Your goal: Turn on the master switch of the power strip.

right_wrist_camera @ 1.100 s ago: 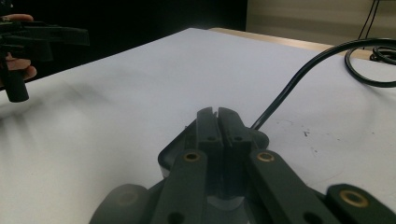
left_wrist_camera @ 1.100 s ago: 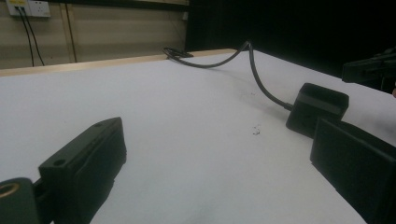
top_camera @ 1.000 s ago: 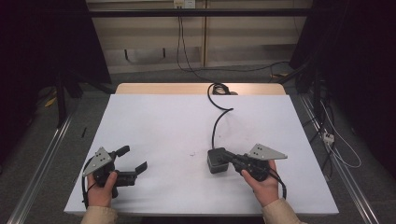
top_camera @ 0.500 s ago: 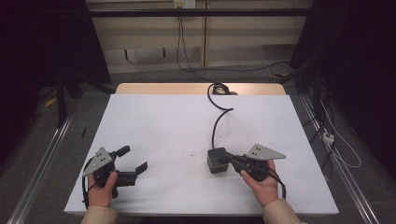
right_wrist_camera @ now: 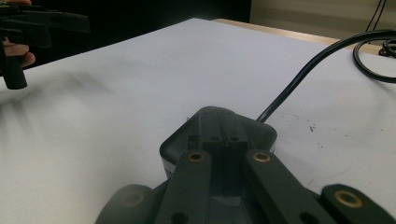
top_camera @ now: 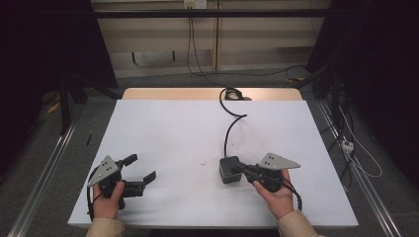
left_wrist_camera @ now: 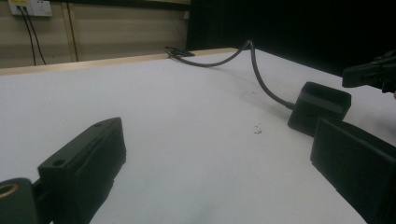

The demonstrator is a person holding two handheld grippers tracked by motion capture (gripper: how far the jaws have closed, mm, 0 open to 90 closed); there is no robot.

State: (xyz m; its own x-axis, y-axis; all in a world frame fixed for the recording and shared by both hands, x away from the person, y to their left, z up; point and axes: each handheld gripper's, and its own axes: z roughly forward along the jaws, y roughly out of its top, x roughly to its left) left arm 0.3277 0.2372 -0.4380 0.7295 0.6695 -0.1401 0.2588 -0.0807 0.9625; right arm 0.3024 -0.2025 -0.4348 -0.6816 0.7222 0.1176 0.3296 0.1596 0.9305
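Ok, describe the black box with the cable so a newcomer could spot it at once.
Start at the white table and look to its near right part, just ahead of the right gripper. There sits the black box, small and blocky with rounded corners. It is the one thing with a black cable snaking from it to the table's far edge.

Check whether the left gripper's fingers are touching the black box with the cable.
Apart. In the high view, bare white table separates the left gripper from the black box.

Bright table, dark surroundings, soft focus
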